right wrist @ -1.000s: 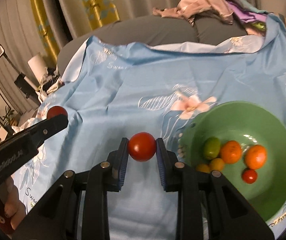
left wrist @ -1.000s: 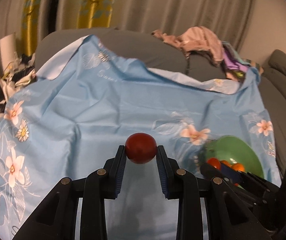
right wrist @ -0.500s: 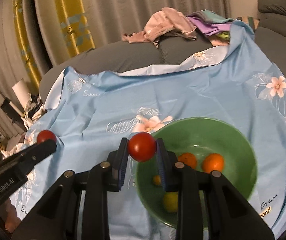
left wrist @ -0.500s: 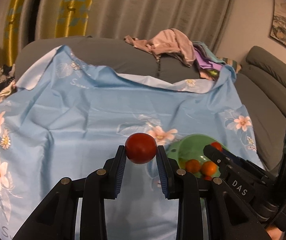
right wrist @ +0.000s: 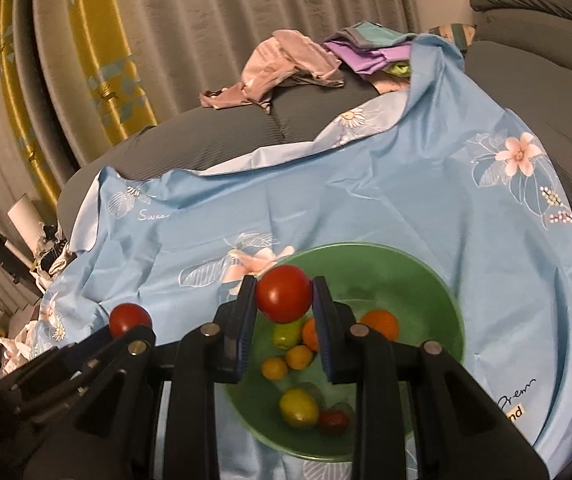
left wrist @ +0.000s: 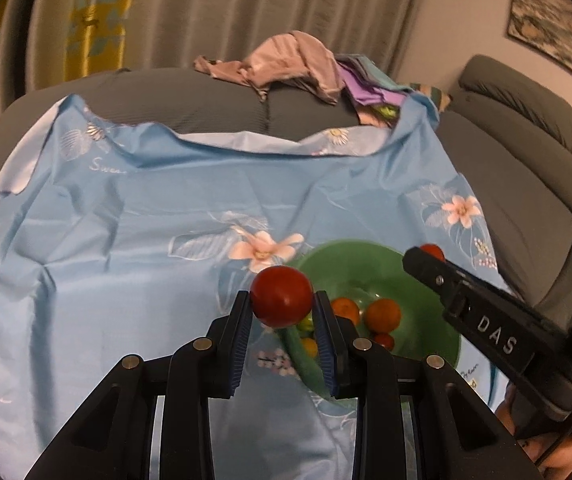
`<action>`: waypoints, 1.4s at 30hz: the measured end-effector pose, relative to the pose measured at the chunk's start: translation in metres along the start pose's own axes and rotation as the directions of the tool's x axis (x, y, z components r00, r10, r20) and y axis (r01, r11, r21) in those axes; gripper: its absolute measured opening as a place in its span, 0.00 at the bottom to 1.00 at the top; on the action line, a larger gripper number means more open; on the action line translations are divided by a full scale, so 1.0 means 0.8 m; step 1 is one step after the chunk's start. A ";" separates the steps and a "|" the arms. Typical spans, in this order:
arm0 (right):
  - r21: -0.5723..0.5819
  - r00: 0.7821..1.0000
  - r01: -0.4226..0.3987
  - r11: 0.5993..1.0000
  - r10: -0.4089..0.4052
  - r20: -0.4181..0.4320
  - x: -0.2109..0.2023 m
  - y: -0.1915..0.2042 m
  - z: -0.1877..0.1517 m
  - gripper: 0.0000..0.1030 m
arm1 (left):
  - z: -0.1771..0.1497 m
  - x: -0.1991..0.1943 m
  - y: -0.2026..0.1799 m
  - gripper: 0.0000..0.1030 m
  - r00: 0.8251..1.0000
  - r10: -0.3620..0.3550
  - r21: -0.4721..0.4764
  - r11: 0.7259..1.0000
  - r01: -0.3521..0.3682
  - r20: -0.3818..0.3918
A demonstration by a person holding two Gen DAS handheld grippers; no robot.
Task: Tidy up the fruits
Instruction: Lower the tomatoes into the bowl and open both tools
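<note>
carrying two clamped tomatoes, right gripper (right wrist: 284, 300) gripping red tomatoes (right wrist: 283, 298) over green bowl (right wrist: 425, 272), left gripper (left wrist: 282, 304) gripping its own, needing lowering before easing jaws apart.

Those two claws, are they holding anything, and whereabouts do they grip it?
Each holds a red tomato, pinched across its sides between the fingertip pads: the left claw its tomato, the right claw its tomato.

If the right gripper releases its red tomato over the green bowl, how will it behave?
The tomato is round and glossy, so it will probably roll down the green bowl toward the fruits. It looks soft-skinned; a gentle drop seems safer.
</note>
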State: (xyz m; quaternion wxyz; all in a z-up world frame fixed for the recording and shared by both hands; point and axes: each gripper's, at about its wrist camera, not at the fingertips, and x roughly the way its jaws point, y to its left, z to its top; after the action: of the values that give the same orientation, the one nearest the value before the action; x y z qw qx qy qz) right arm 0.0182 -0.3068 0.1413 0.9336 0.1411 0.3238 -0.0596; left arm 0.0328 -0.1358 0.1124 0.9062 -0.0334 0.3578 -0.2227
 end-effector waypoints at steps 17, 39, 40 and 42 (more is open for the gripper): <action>0.033 0.993 0.105 0.994 -0.103 -0.062 0.019 -0.042 -0.002 0.28 | -0.018 0.053 -0.032 0.30 0.991 -0.062 0.008 0.998 0.063 -0.121; 0.019 0.971 0.144 0.989 -0.138 -0.196 0.068 -0.061 -0.016 0.28 | -0.033 0.095 -0.056 0.30 0.972 -0.120 0.014 0.992 0.126 -0.203; 0.020 0.970 0.147 0.989 -0.140 -0.199 0.069 -0.062 -0.017 0.28 | -0.033 0.097 -0.056 0.30 0.972 -0.118 0.013 0.992 0.123 -0.205; 0.019 0.967 0.154 0.988 -0.147 -0.206 0.072 -0.063 -0.017 0.28 | -0.034 0.098 -0.056 0.30 0.973 -0.111 0.018 0.993 0.117 -0.203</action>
State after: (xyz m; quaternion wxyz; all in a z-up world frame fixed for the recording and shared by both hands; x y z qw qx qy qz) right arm 0.0453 -0.3516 0.0839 0.8857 0.1376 0.4265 -0.1213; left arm 0.0484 -0.2070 0.0527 0.8514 -0.0174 0.4421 -0.2818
